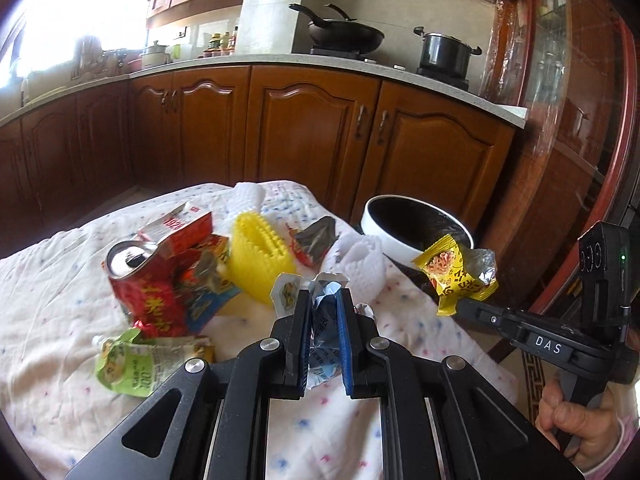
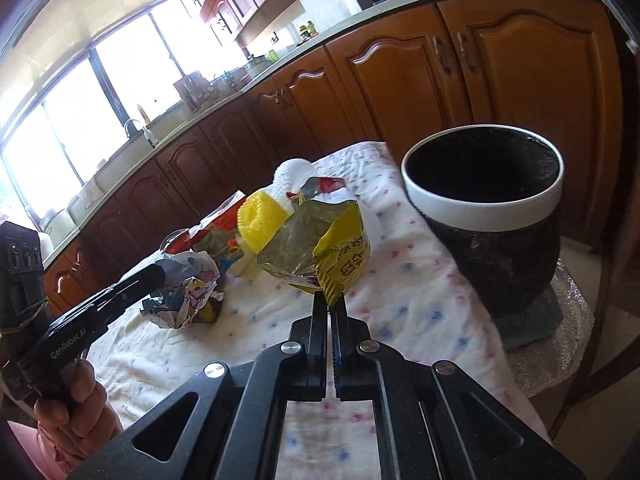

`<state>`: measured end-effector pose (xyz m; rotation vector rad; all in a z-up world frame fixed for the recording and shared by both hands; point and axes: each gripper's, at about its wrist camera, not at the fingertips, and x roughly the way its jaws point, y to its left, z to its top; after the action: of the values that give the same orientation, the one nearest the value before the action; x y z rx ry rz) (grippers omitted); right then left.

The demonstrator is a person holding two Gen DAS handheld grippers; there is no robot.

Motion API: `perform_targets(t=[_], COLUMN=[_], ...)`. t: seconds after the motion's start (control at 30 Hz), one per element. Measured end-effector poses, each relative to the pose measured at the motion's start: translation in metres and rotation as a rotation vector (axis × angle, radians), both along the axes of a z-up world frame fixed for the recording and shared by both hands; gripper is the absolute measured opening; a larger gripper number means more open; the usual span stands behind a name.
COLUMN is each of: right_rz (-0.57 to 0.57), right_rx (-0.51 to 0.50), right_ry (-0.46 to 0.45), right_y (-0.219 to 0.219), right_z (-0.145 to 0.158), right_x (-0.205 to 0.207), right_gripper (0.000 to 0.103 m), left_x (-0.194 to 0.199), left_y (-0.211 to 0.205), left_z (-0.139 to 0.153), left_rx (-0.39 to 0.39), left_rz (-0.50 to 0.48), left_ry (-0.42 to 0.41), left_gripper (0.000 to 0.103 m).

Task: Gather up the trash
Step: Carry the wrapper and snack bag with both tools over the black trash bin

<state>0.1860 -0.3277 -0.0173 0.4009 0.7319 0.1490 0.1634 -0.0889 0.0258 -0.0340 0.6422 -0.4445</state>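
My left gripper (image 1: 324, 300) is shut on a crumpled blue-and-white wrapper (image 1: 322, 324) just above the cloth-covered table (image 1: 52, 280); it also shows in the right wrist view (image 2: 184, 292). My right gripper (image 2: 330, 304) is shut on a yellow snack wrapper (image 2: 340, 260), held in the air left of the trash bin (image 2: 484, 212). In the left wrist view the yellow wrapper (image 1: 460, 276) hangs in front of the bin (image 1: 412, 224). A red can (image 1: 140, 280), a red carton (image 1: 180, 228), a green pouch (image 1: 136, 364) and a yellow foam net (image 1: 260, 256) lie on the table.
White foam netting (image 1: 360, 260) and a torn silver wrapper (image 1: 316, 236) lie near the bin. Wooden kitchen cabinets (image 1: 312, 132) stand behind the table, with a wok (image 1: 344, 32) and pot (image 1: 444, 54) on the counter.
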Motion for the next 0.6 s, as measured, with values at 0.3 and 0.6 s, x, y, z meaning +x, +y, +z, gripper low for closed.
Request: perform_targets(t=[0.3, 0.6], right_rz=[-0.103, -0.160], right_rx=[-0.034, -0.068], right_ry=[-0.006, 0.024], right_y=[-0.056, -0.104], right_z=[0.009, 0.014], right_x=[0.015, 0.053], right_gripper=[0.002, 0.002], left_x=[0.067, 0.140], left_y=[-0.049, -0.105], left_z=[-0.007, -0.011], left_rx=[-0.018, -0.035], left_rz=[-0.082, -0.132], left_ry=[0.012, 0.058], left_gripper=[0.011, 0.011])
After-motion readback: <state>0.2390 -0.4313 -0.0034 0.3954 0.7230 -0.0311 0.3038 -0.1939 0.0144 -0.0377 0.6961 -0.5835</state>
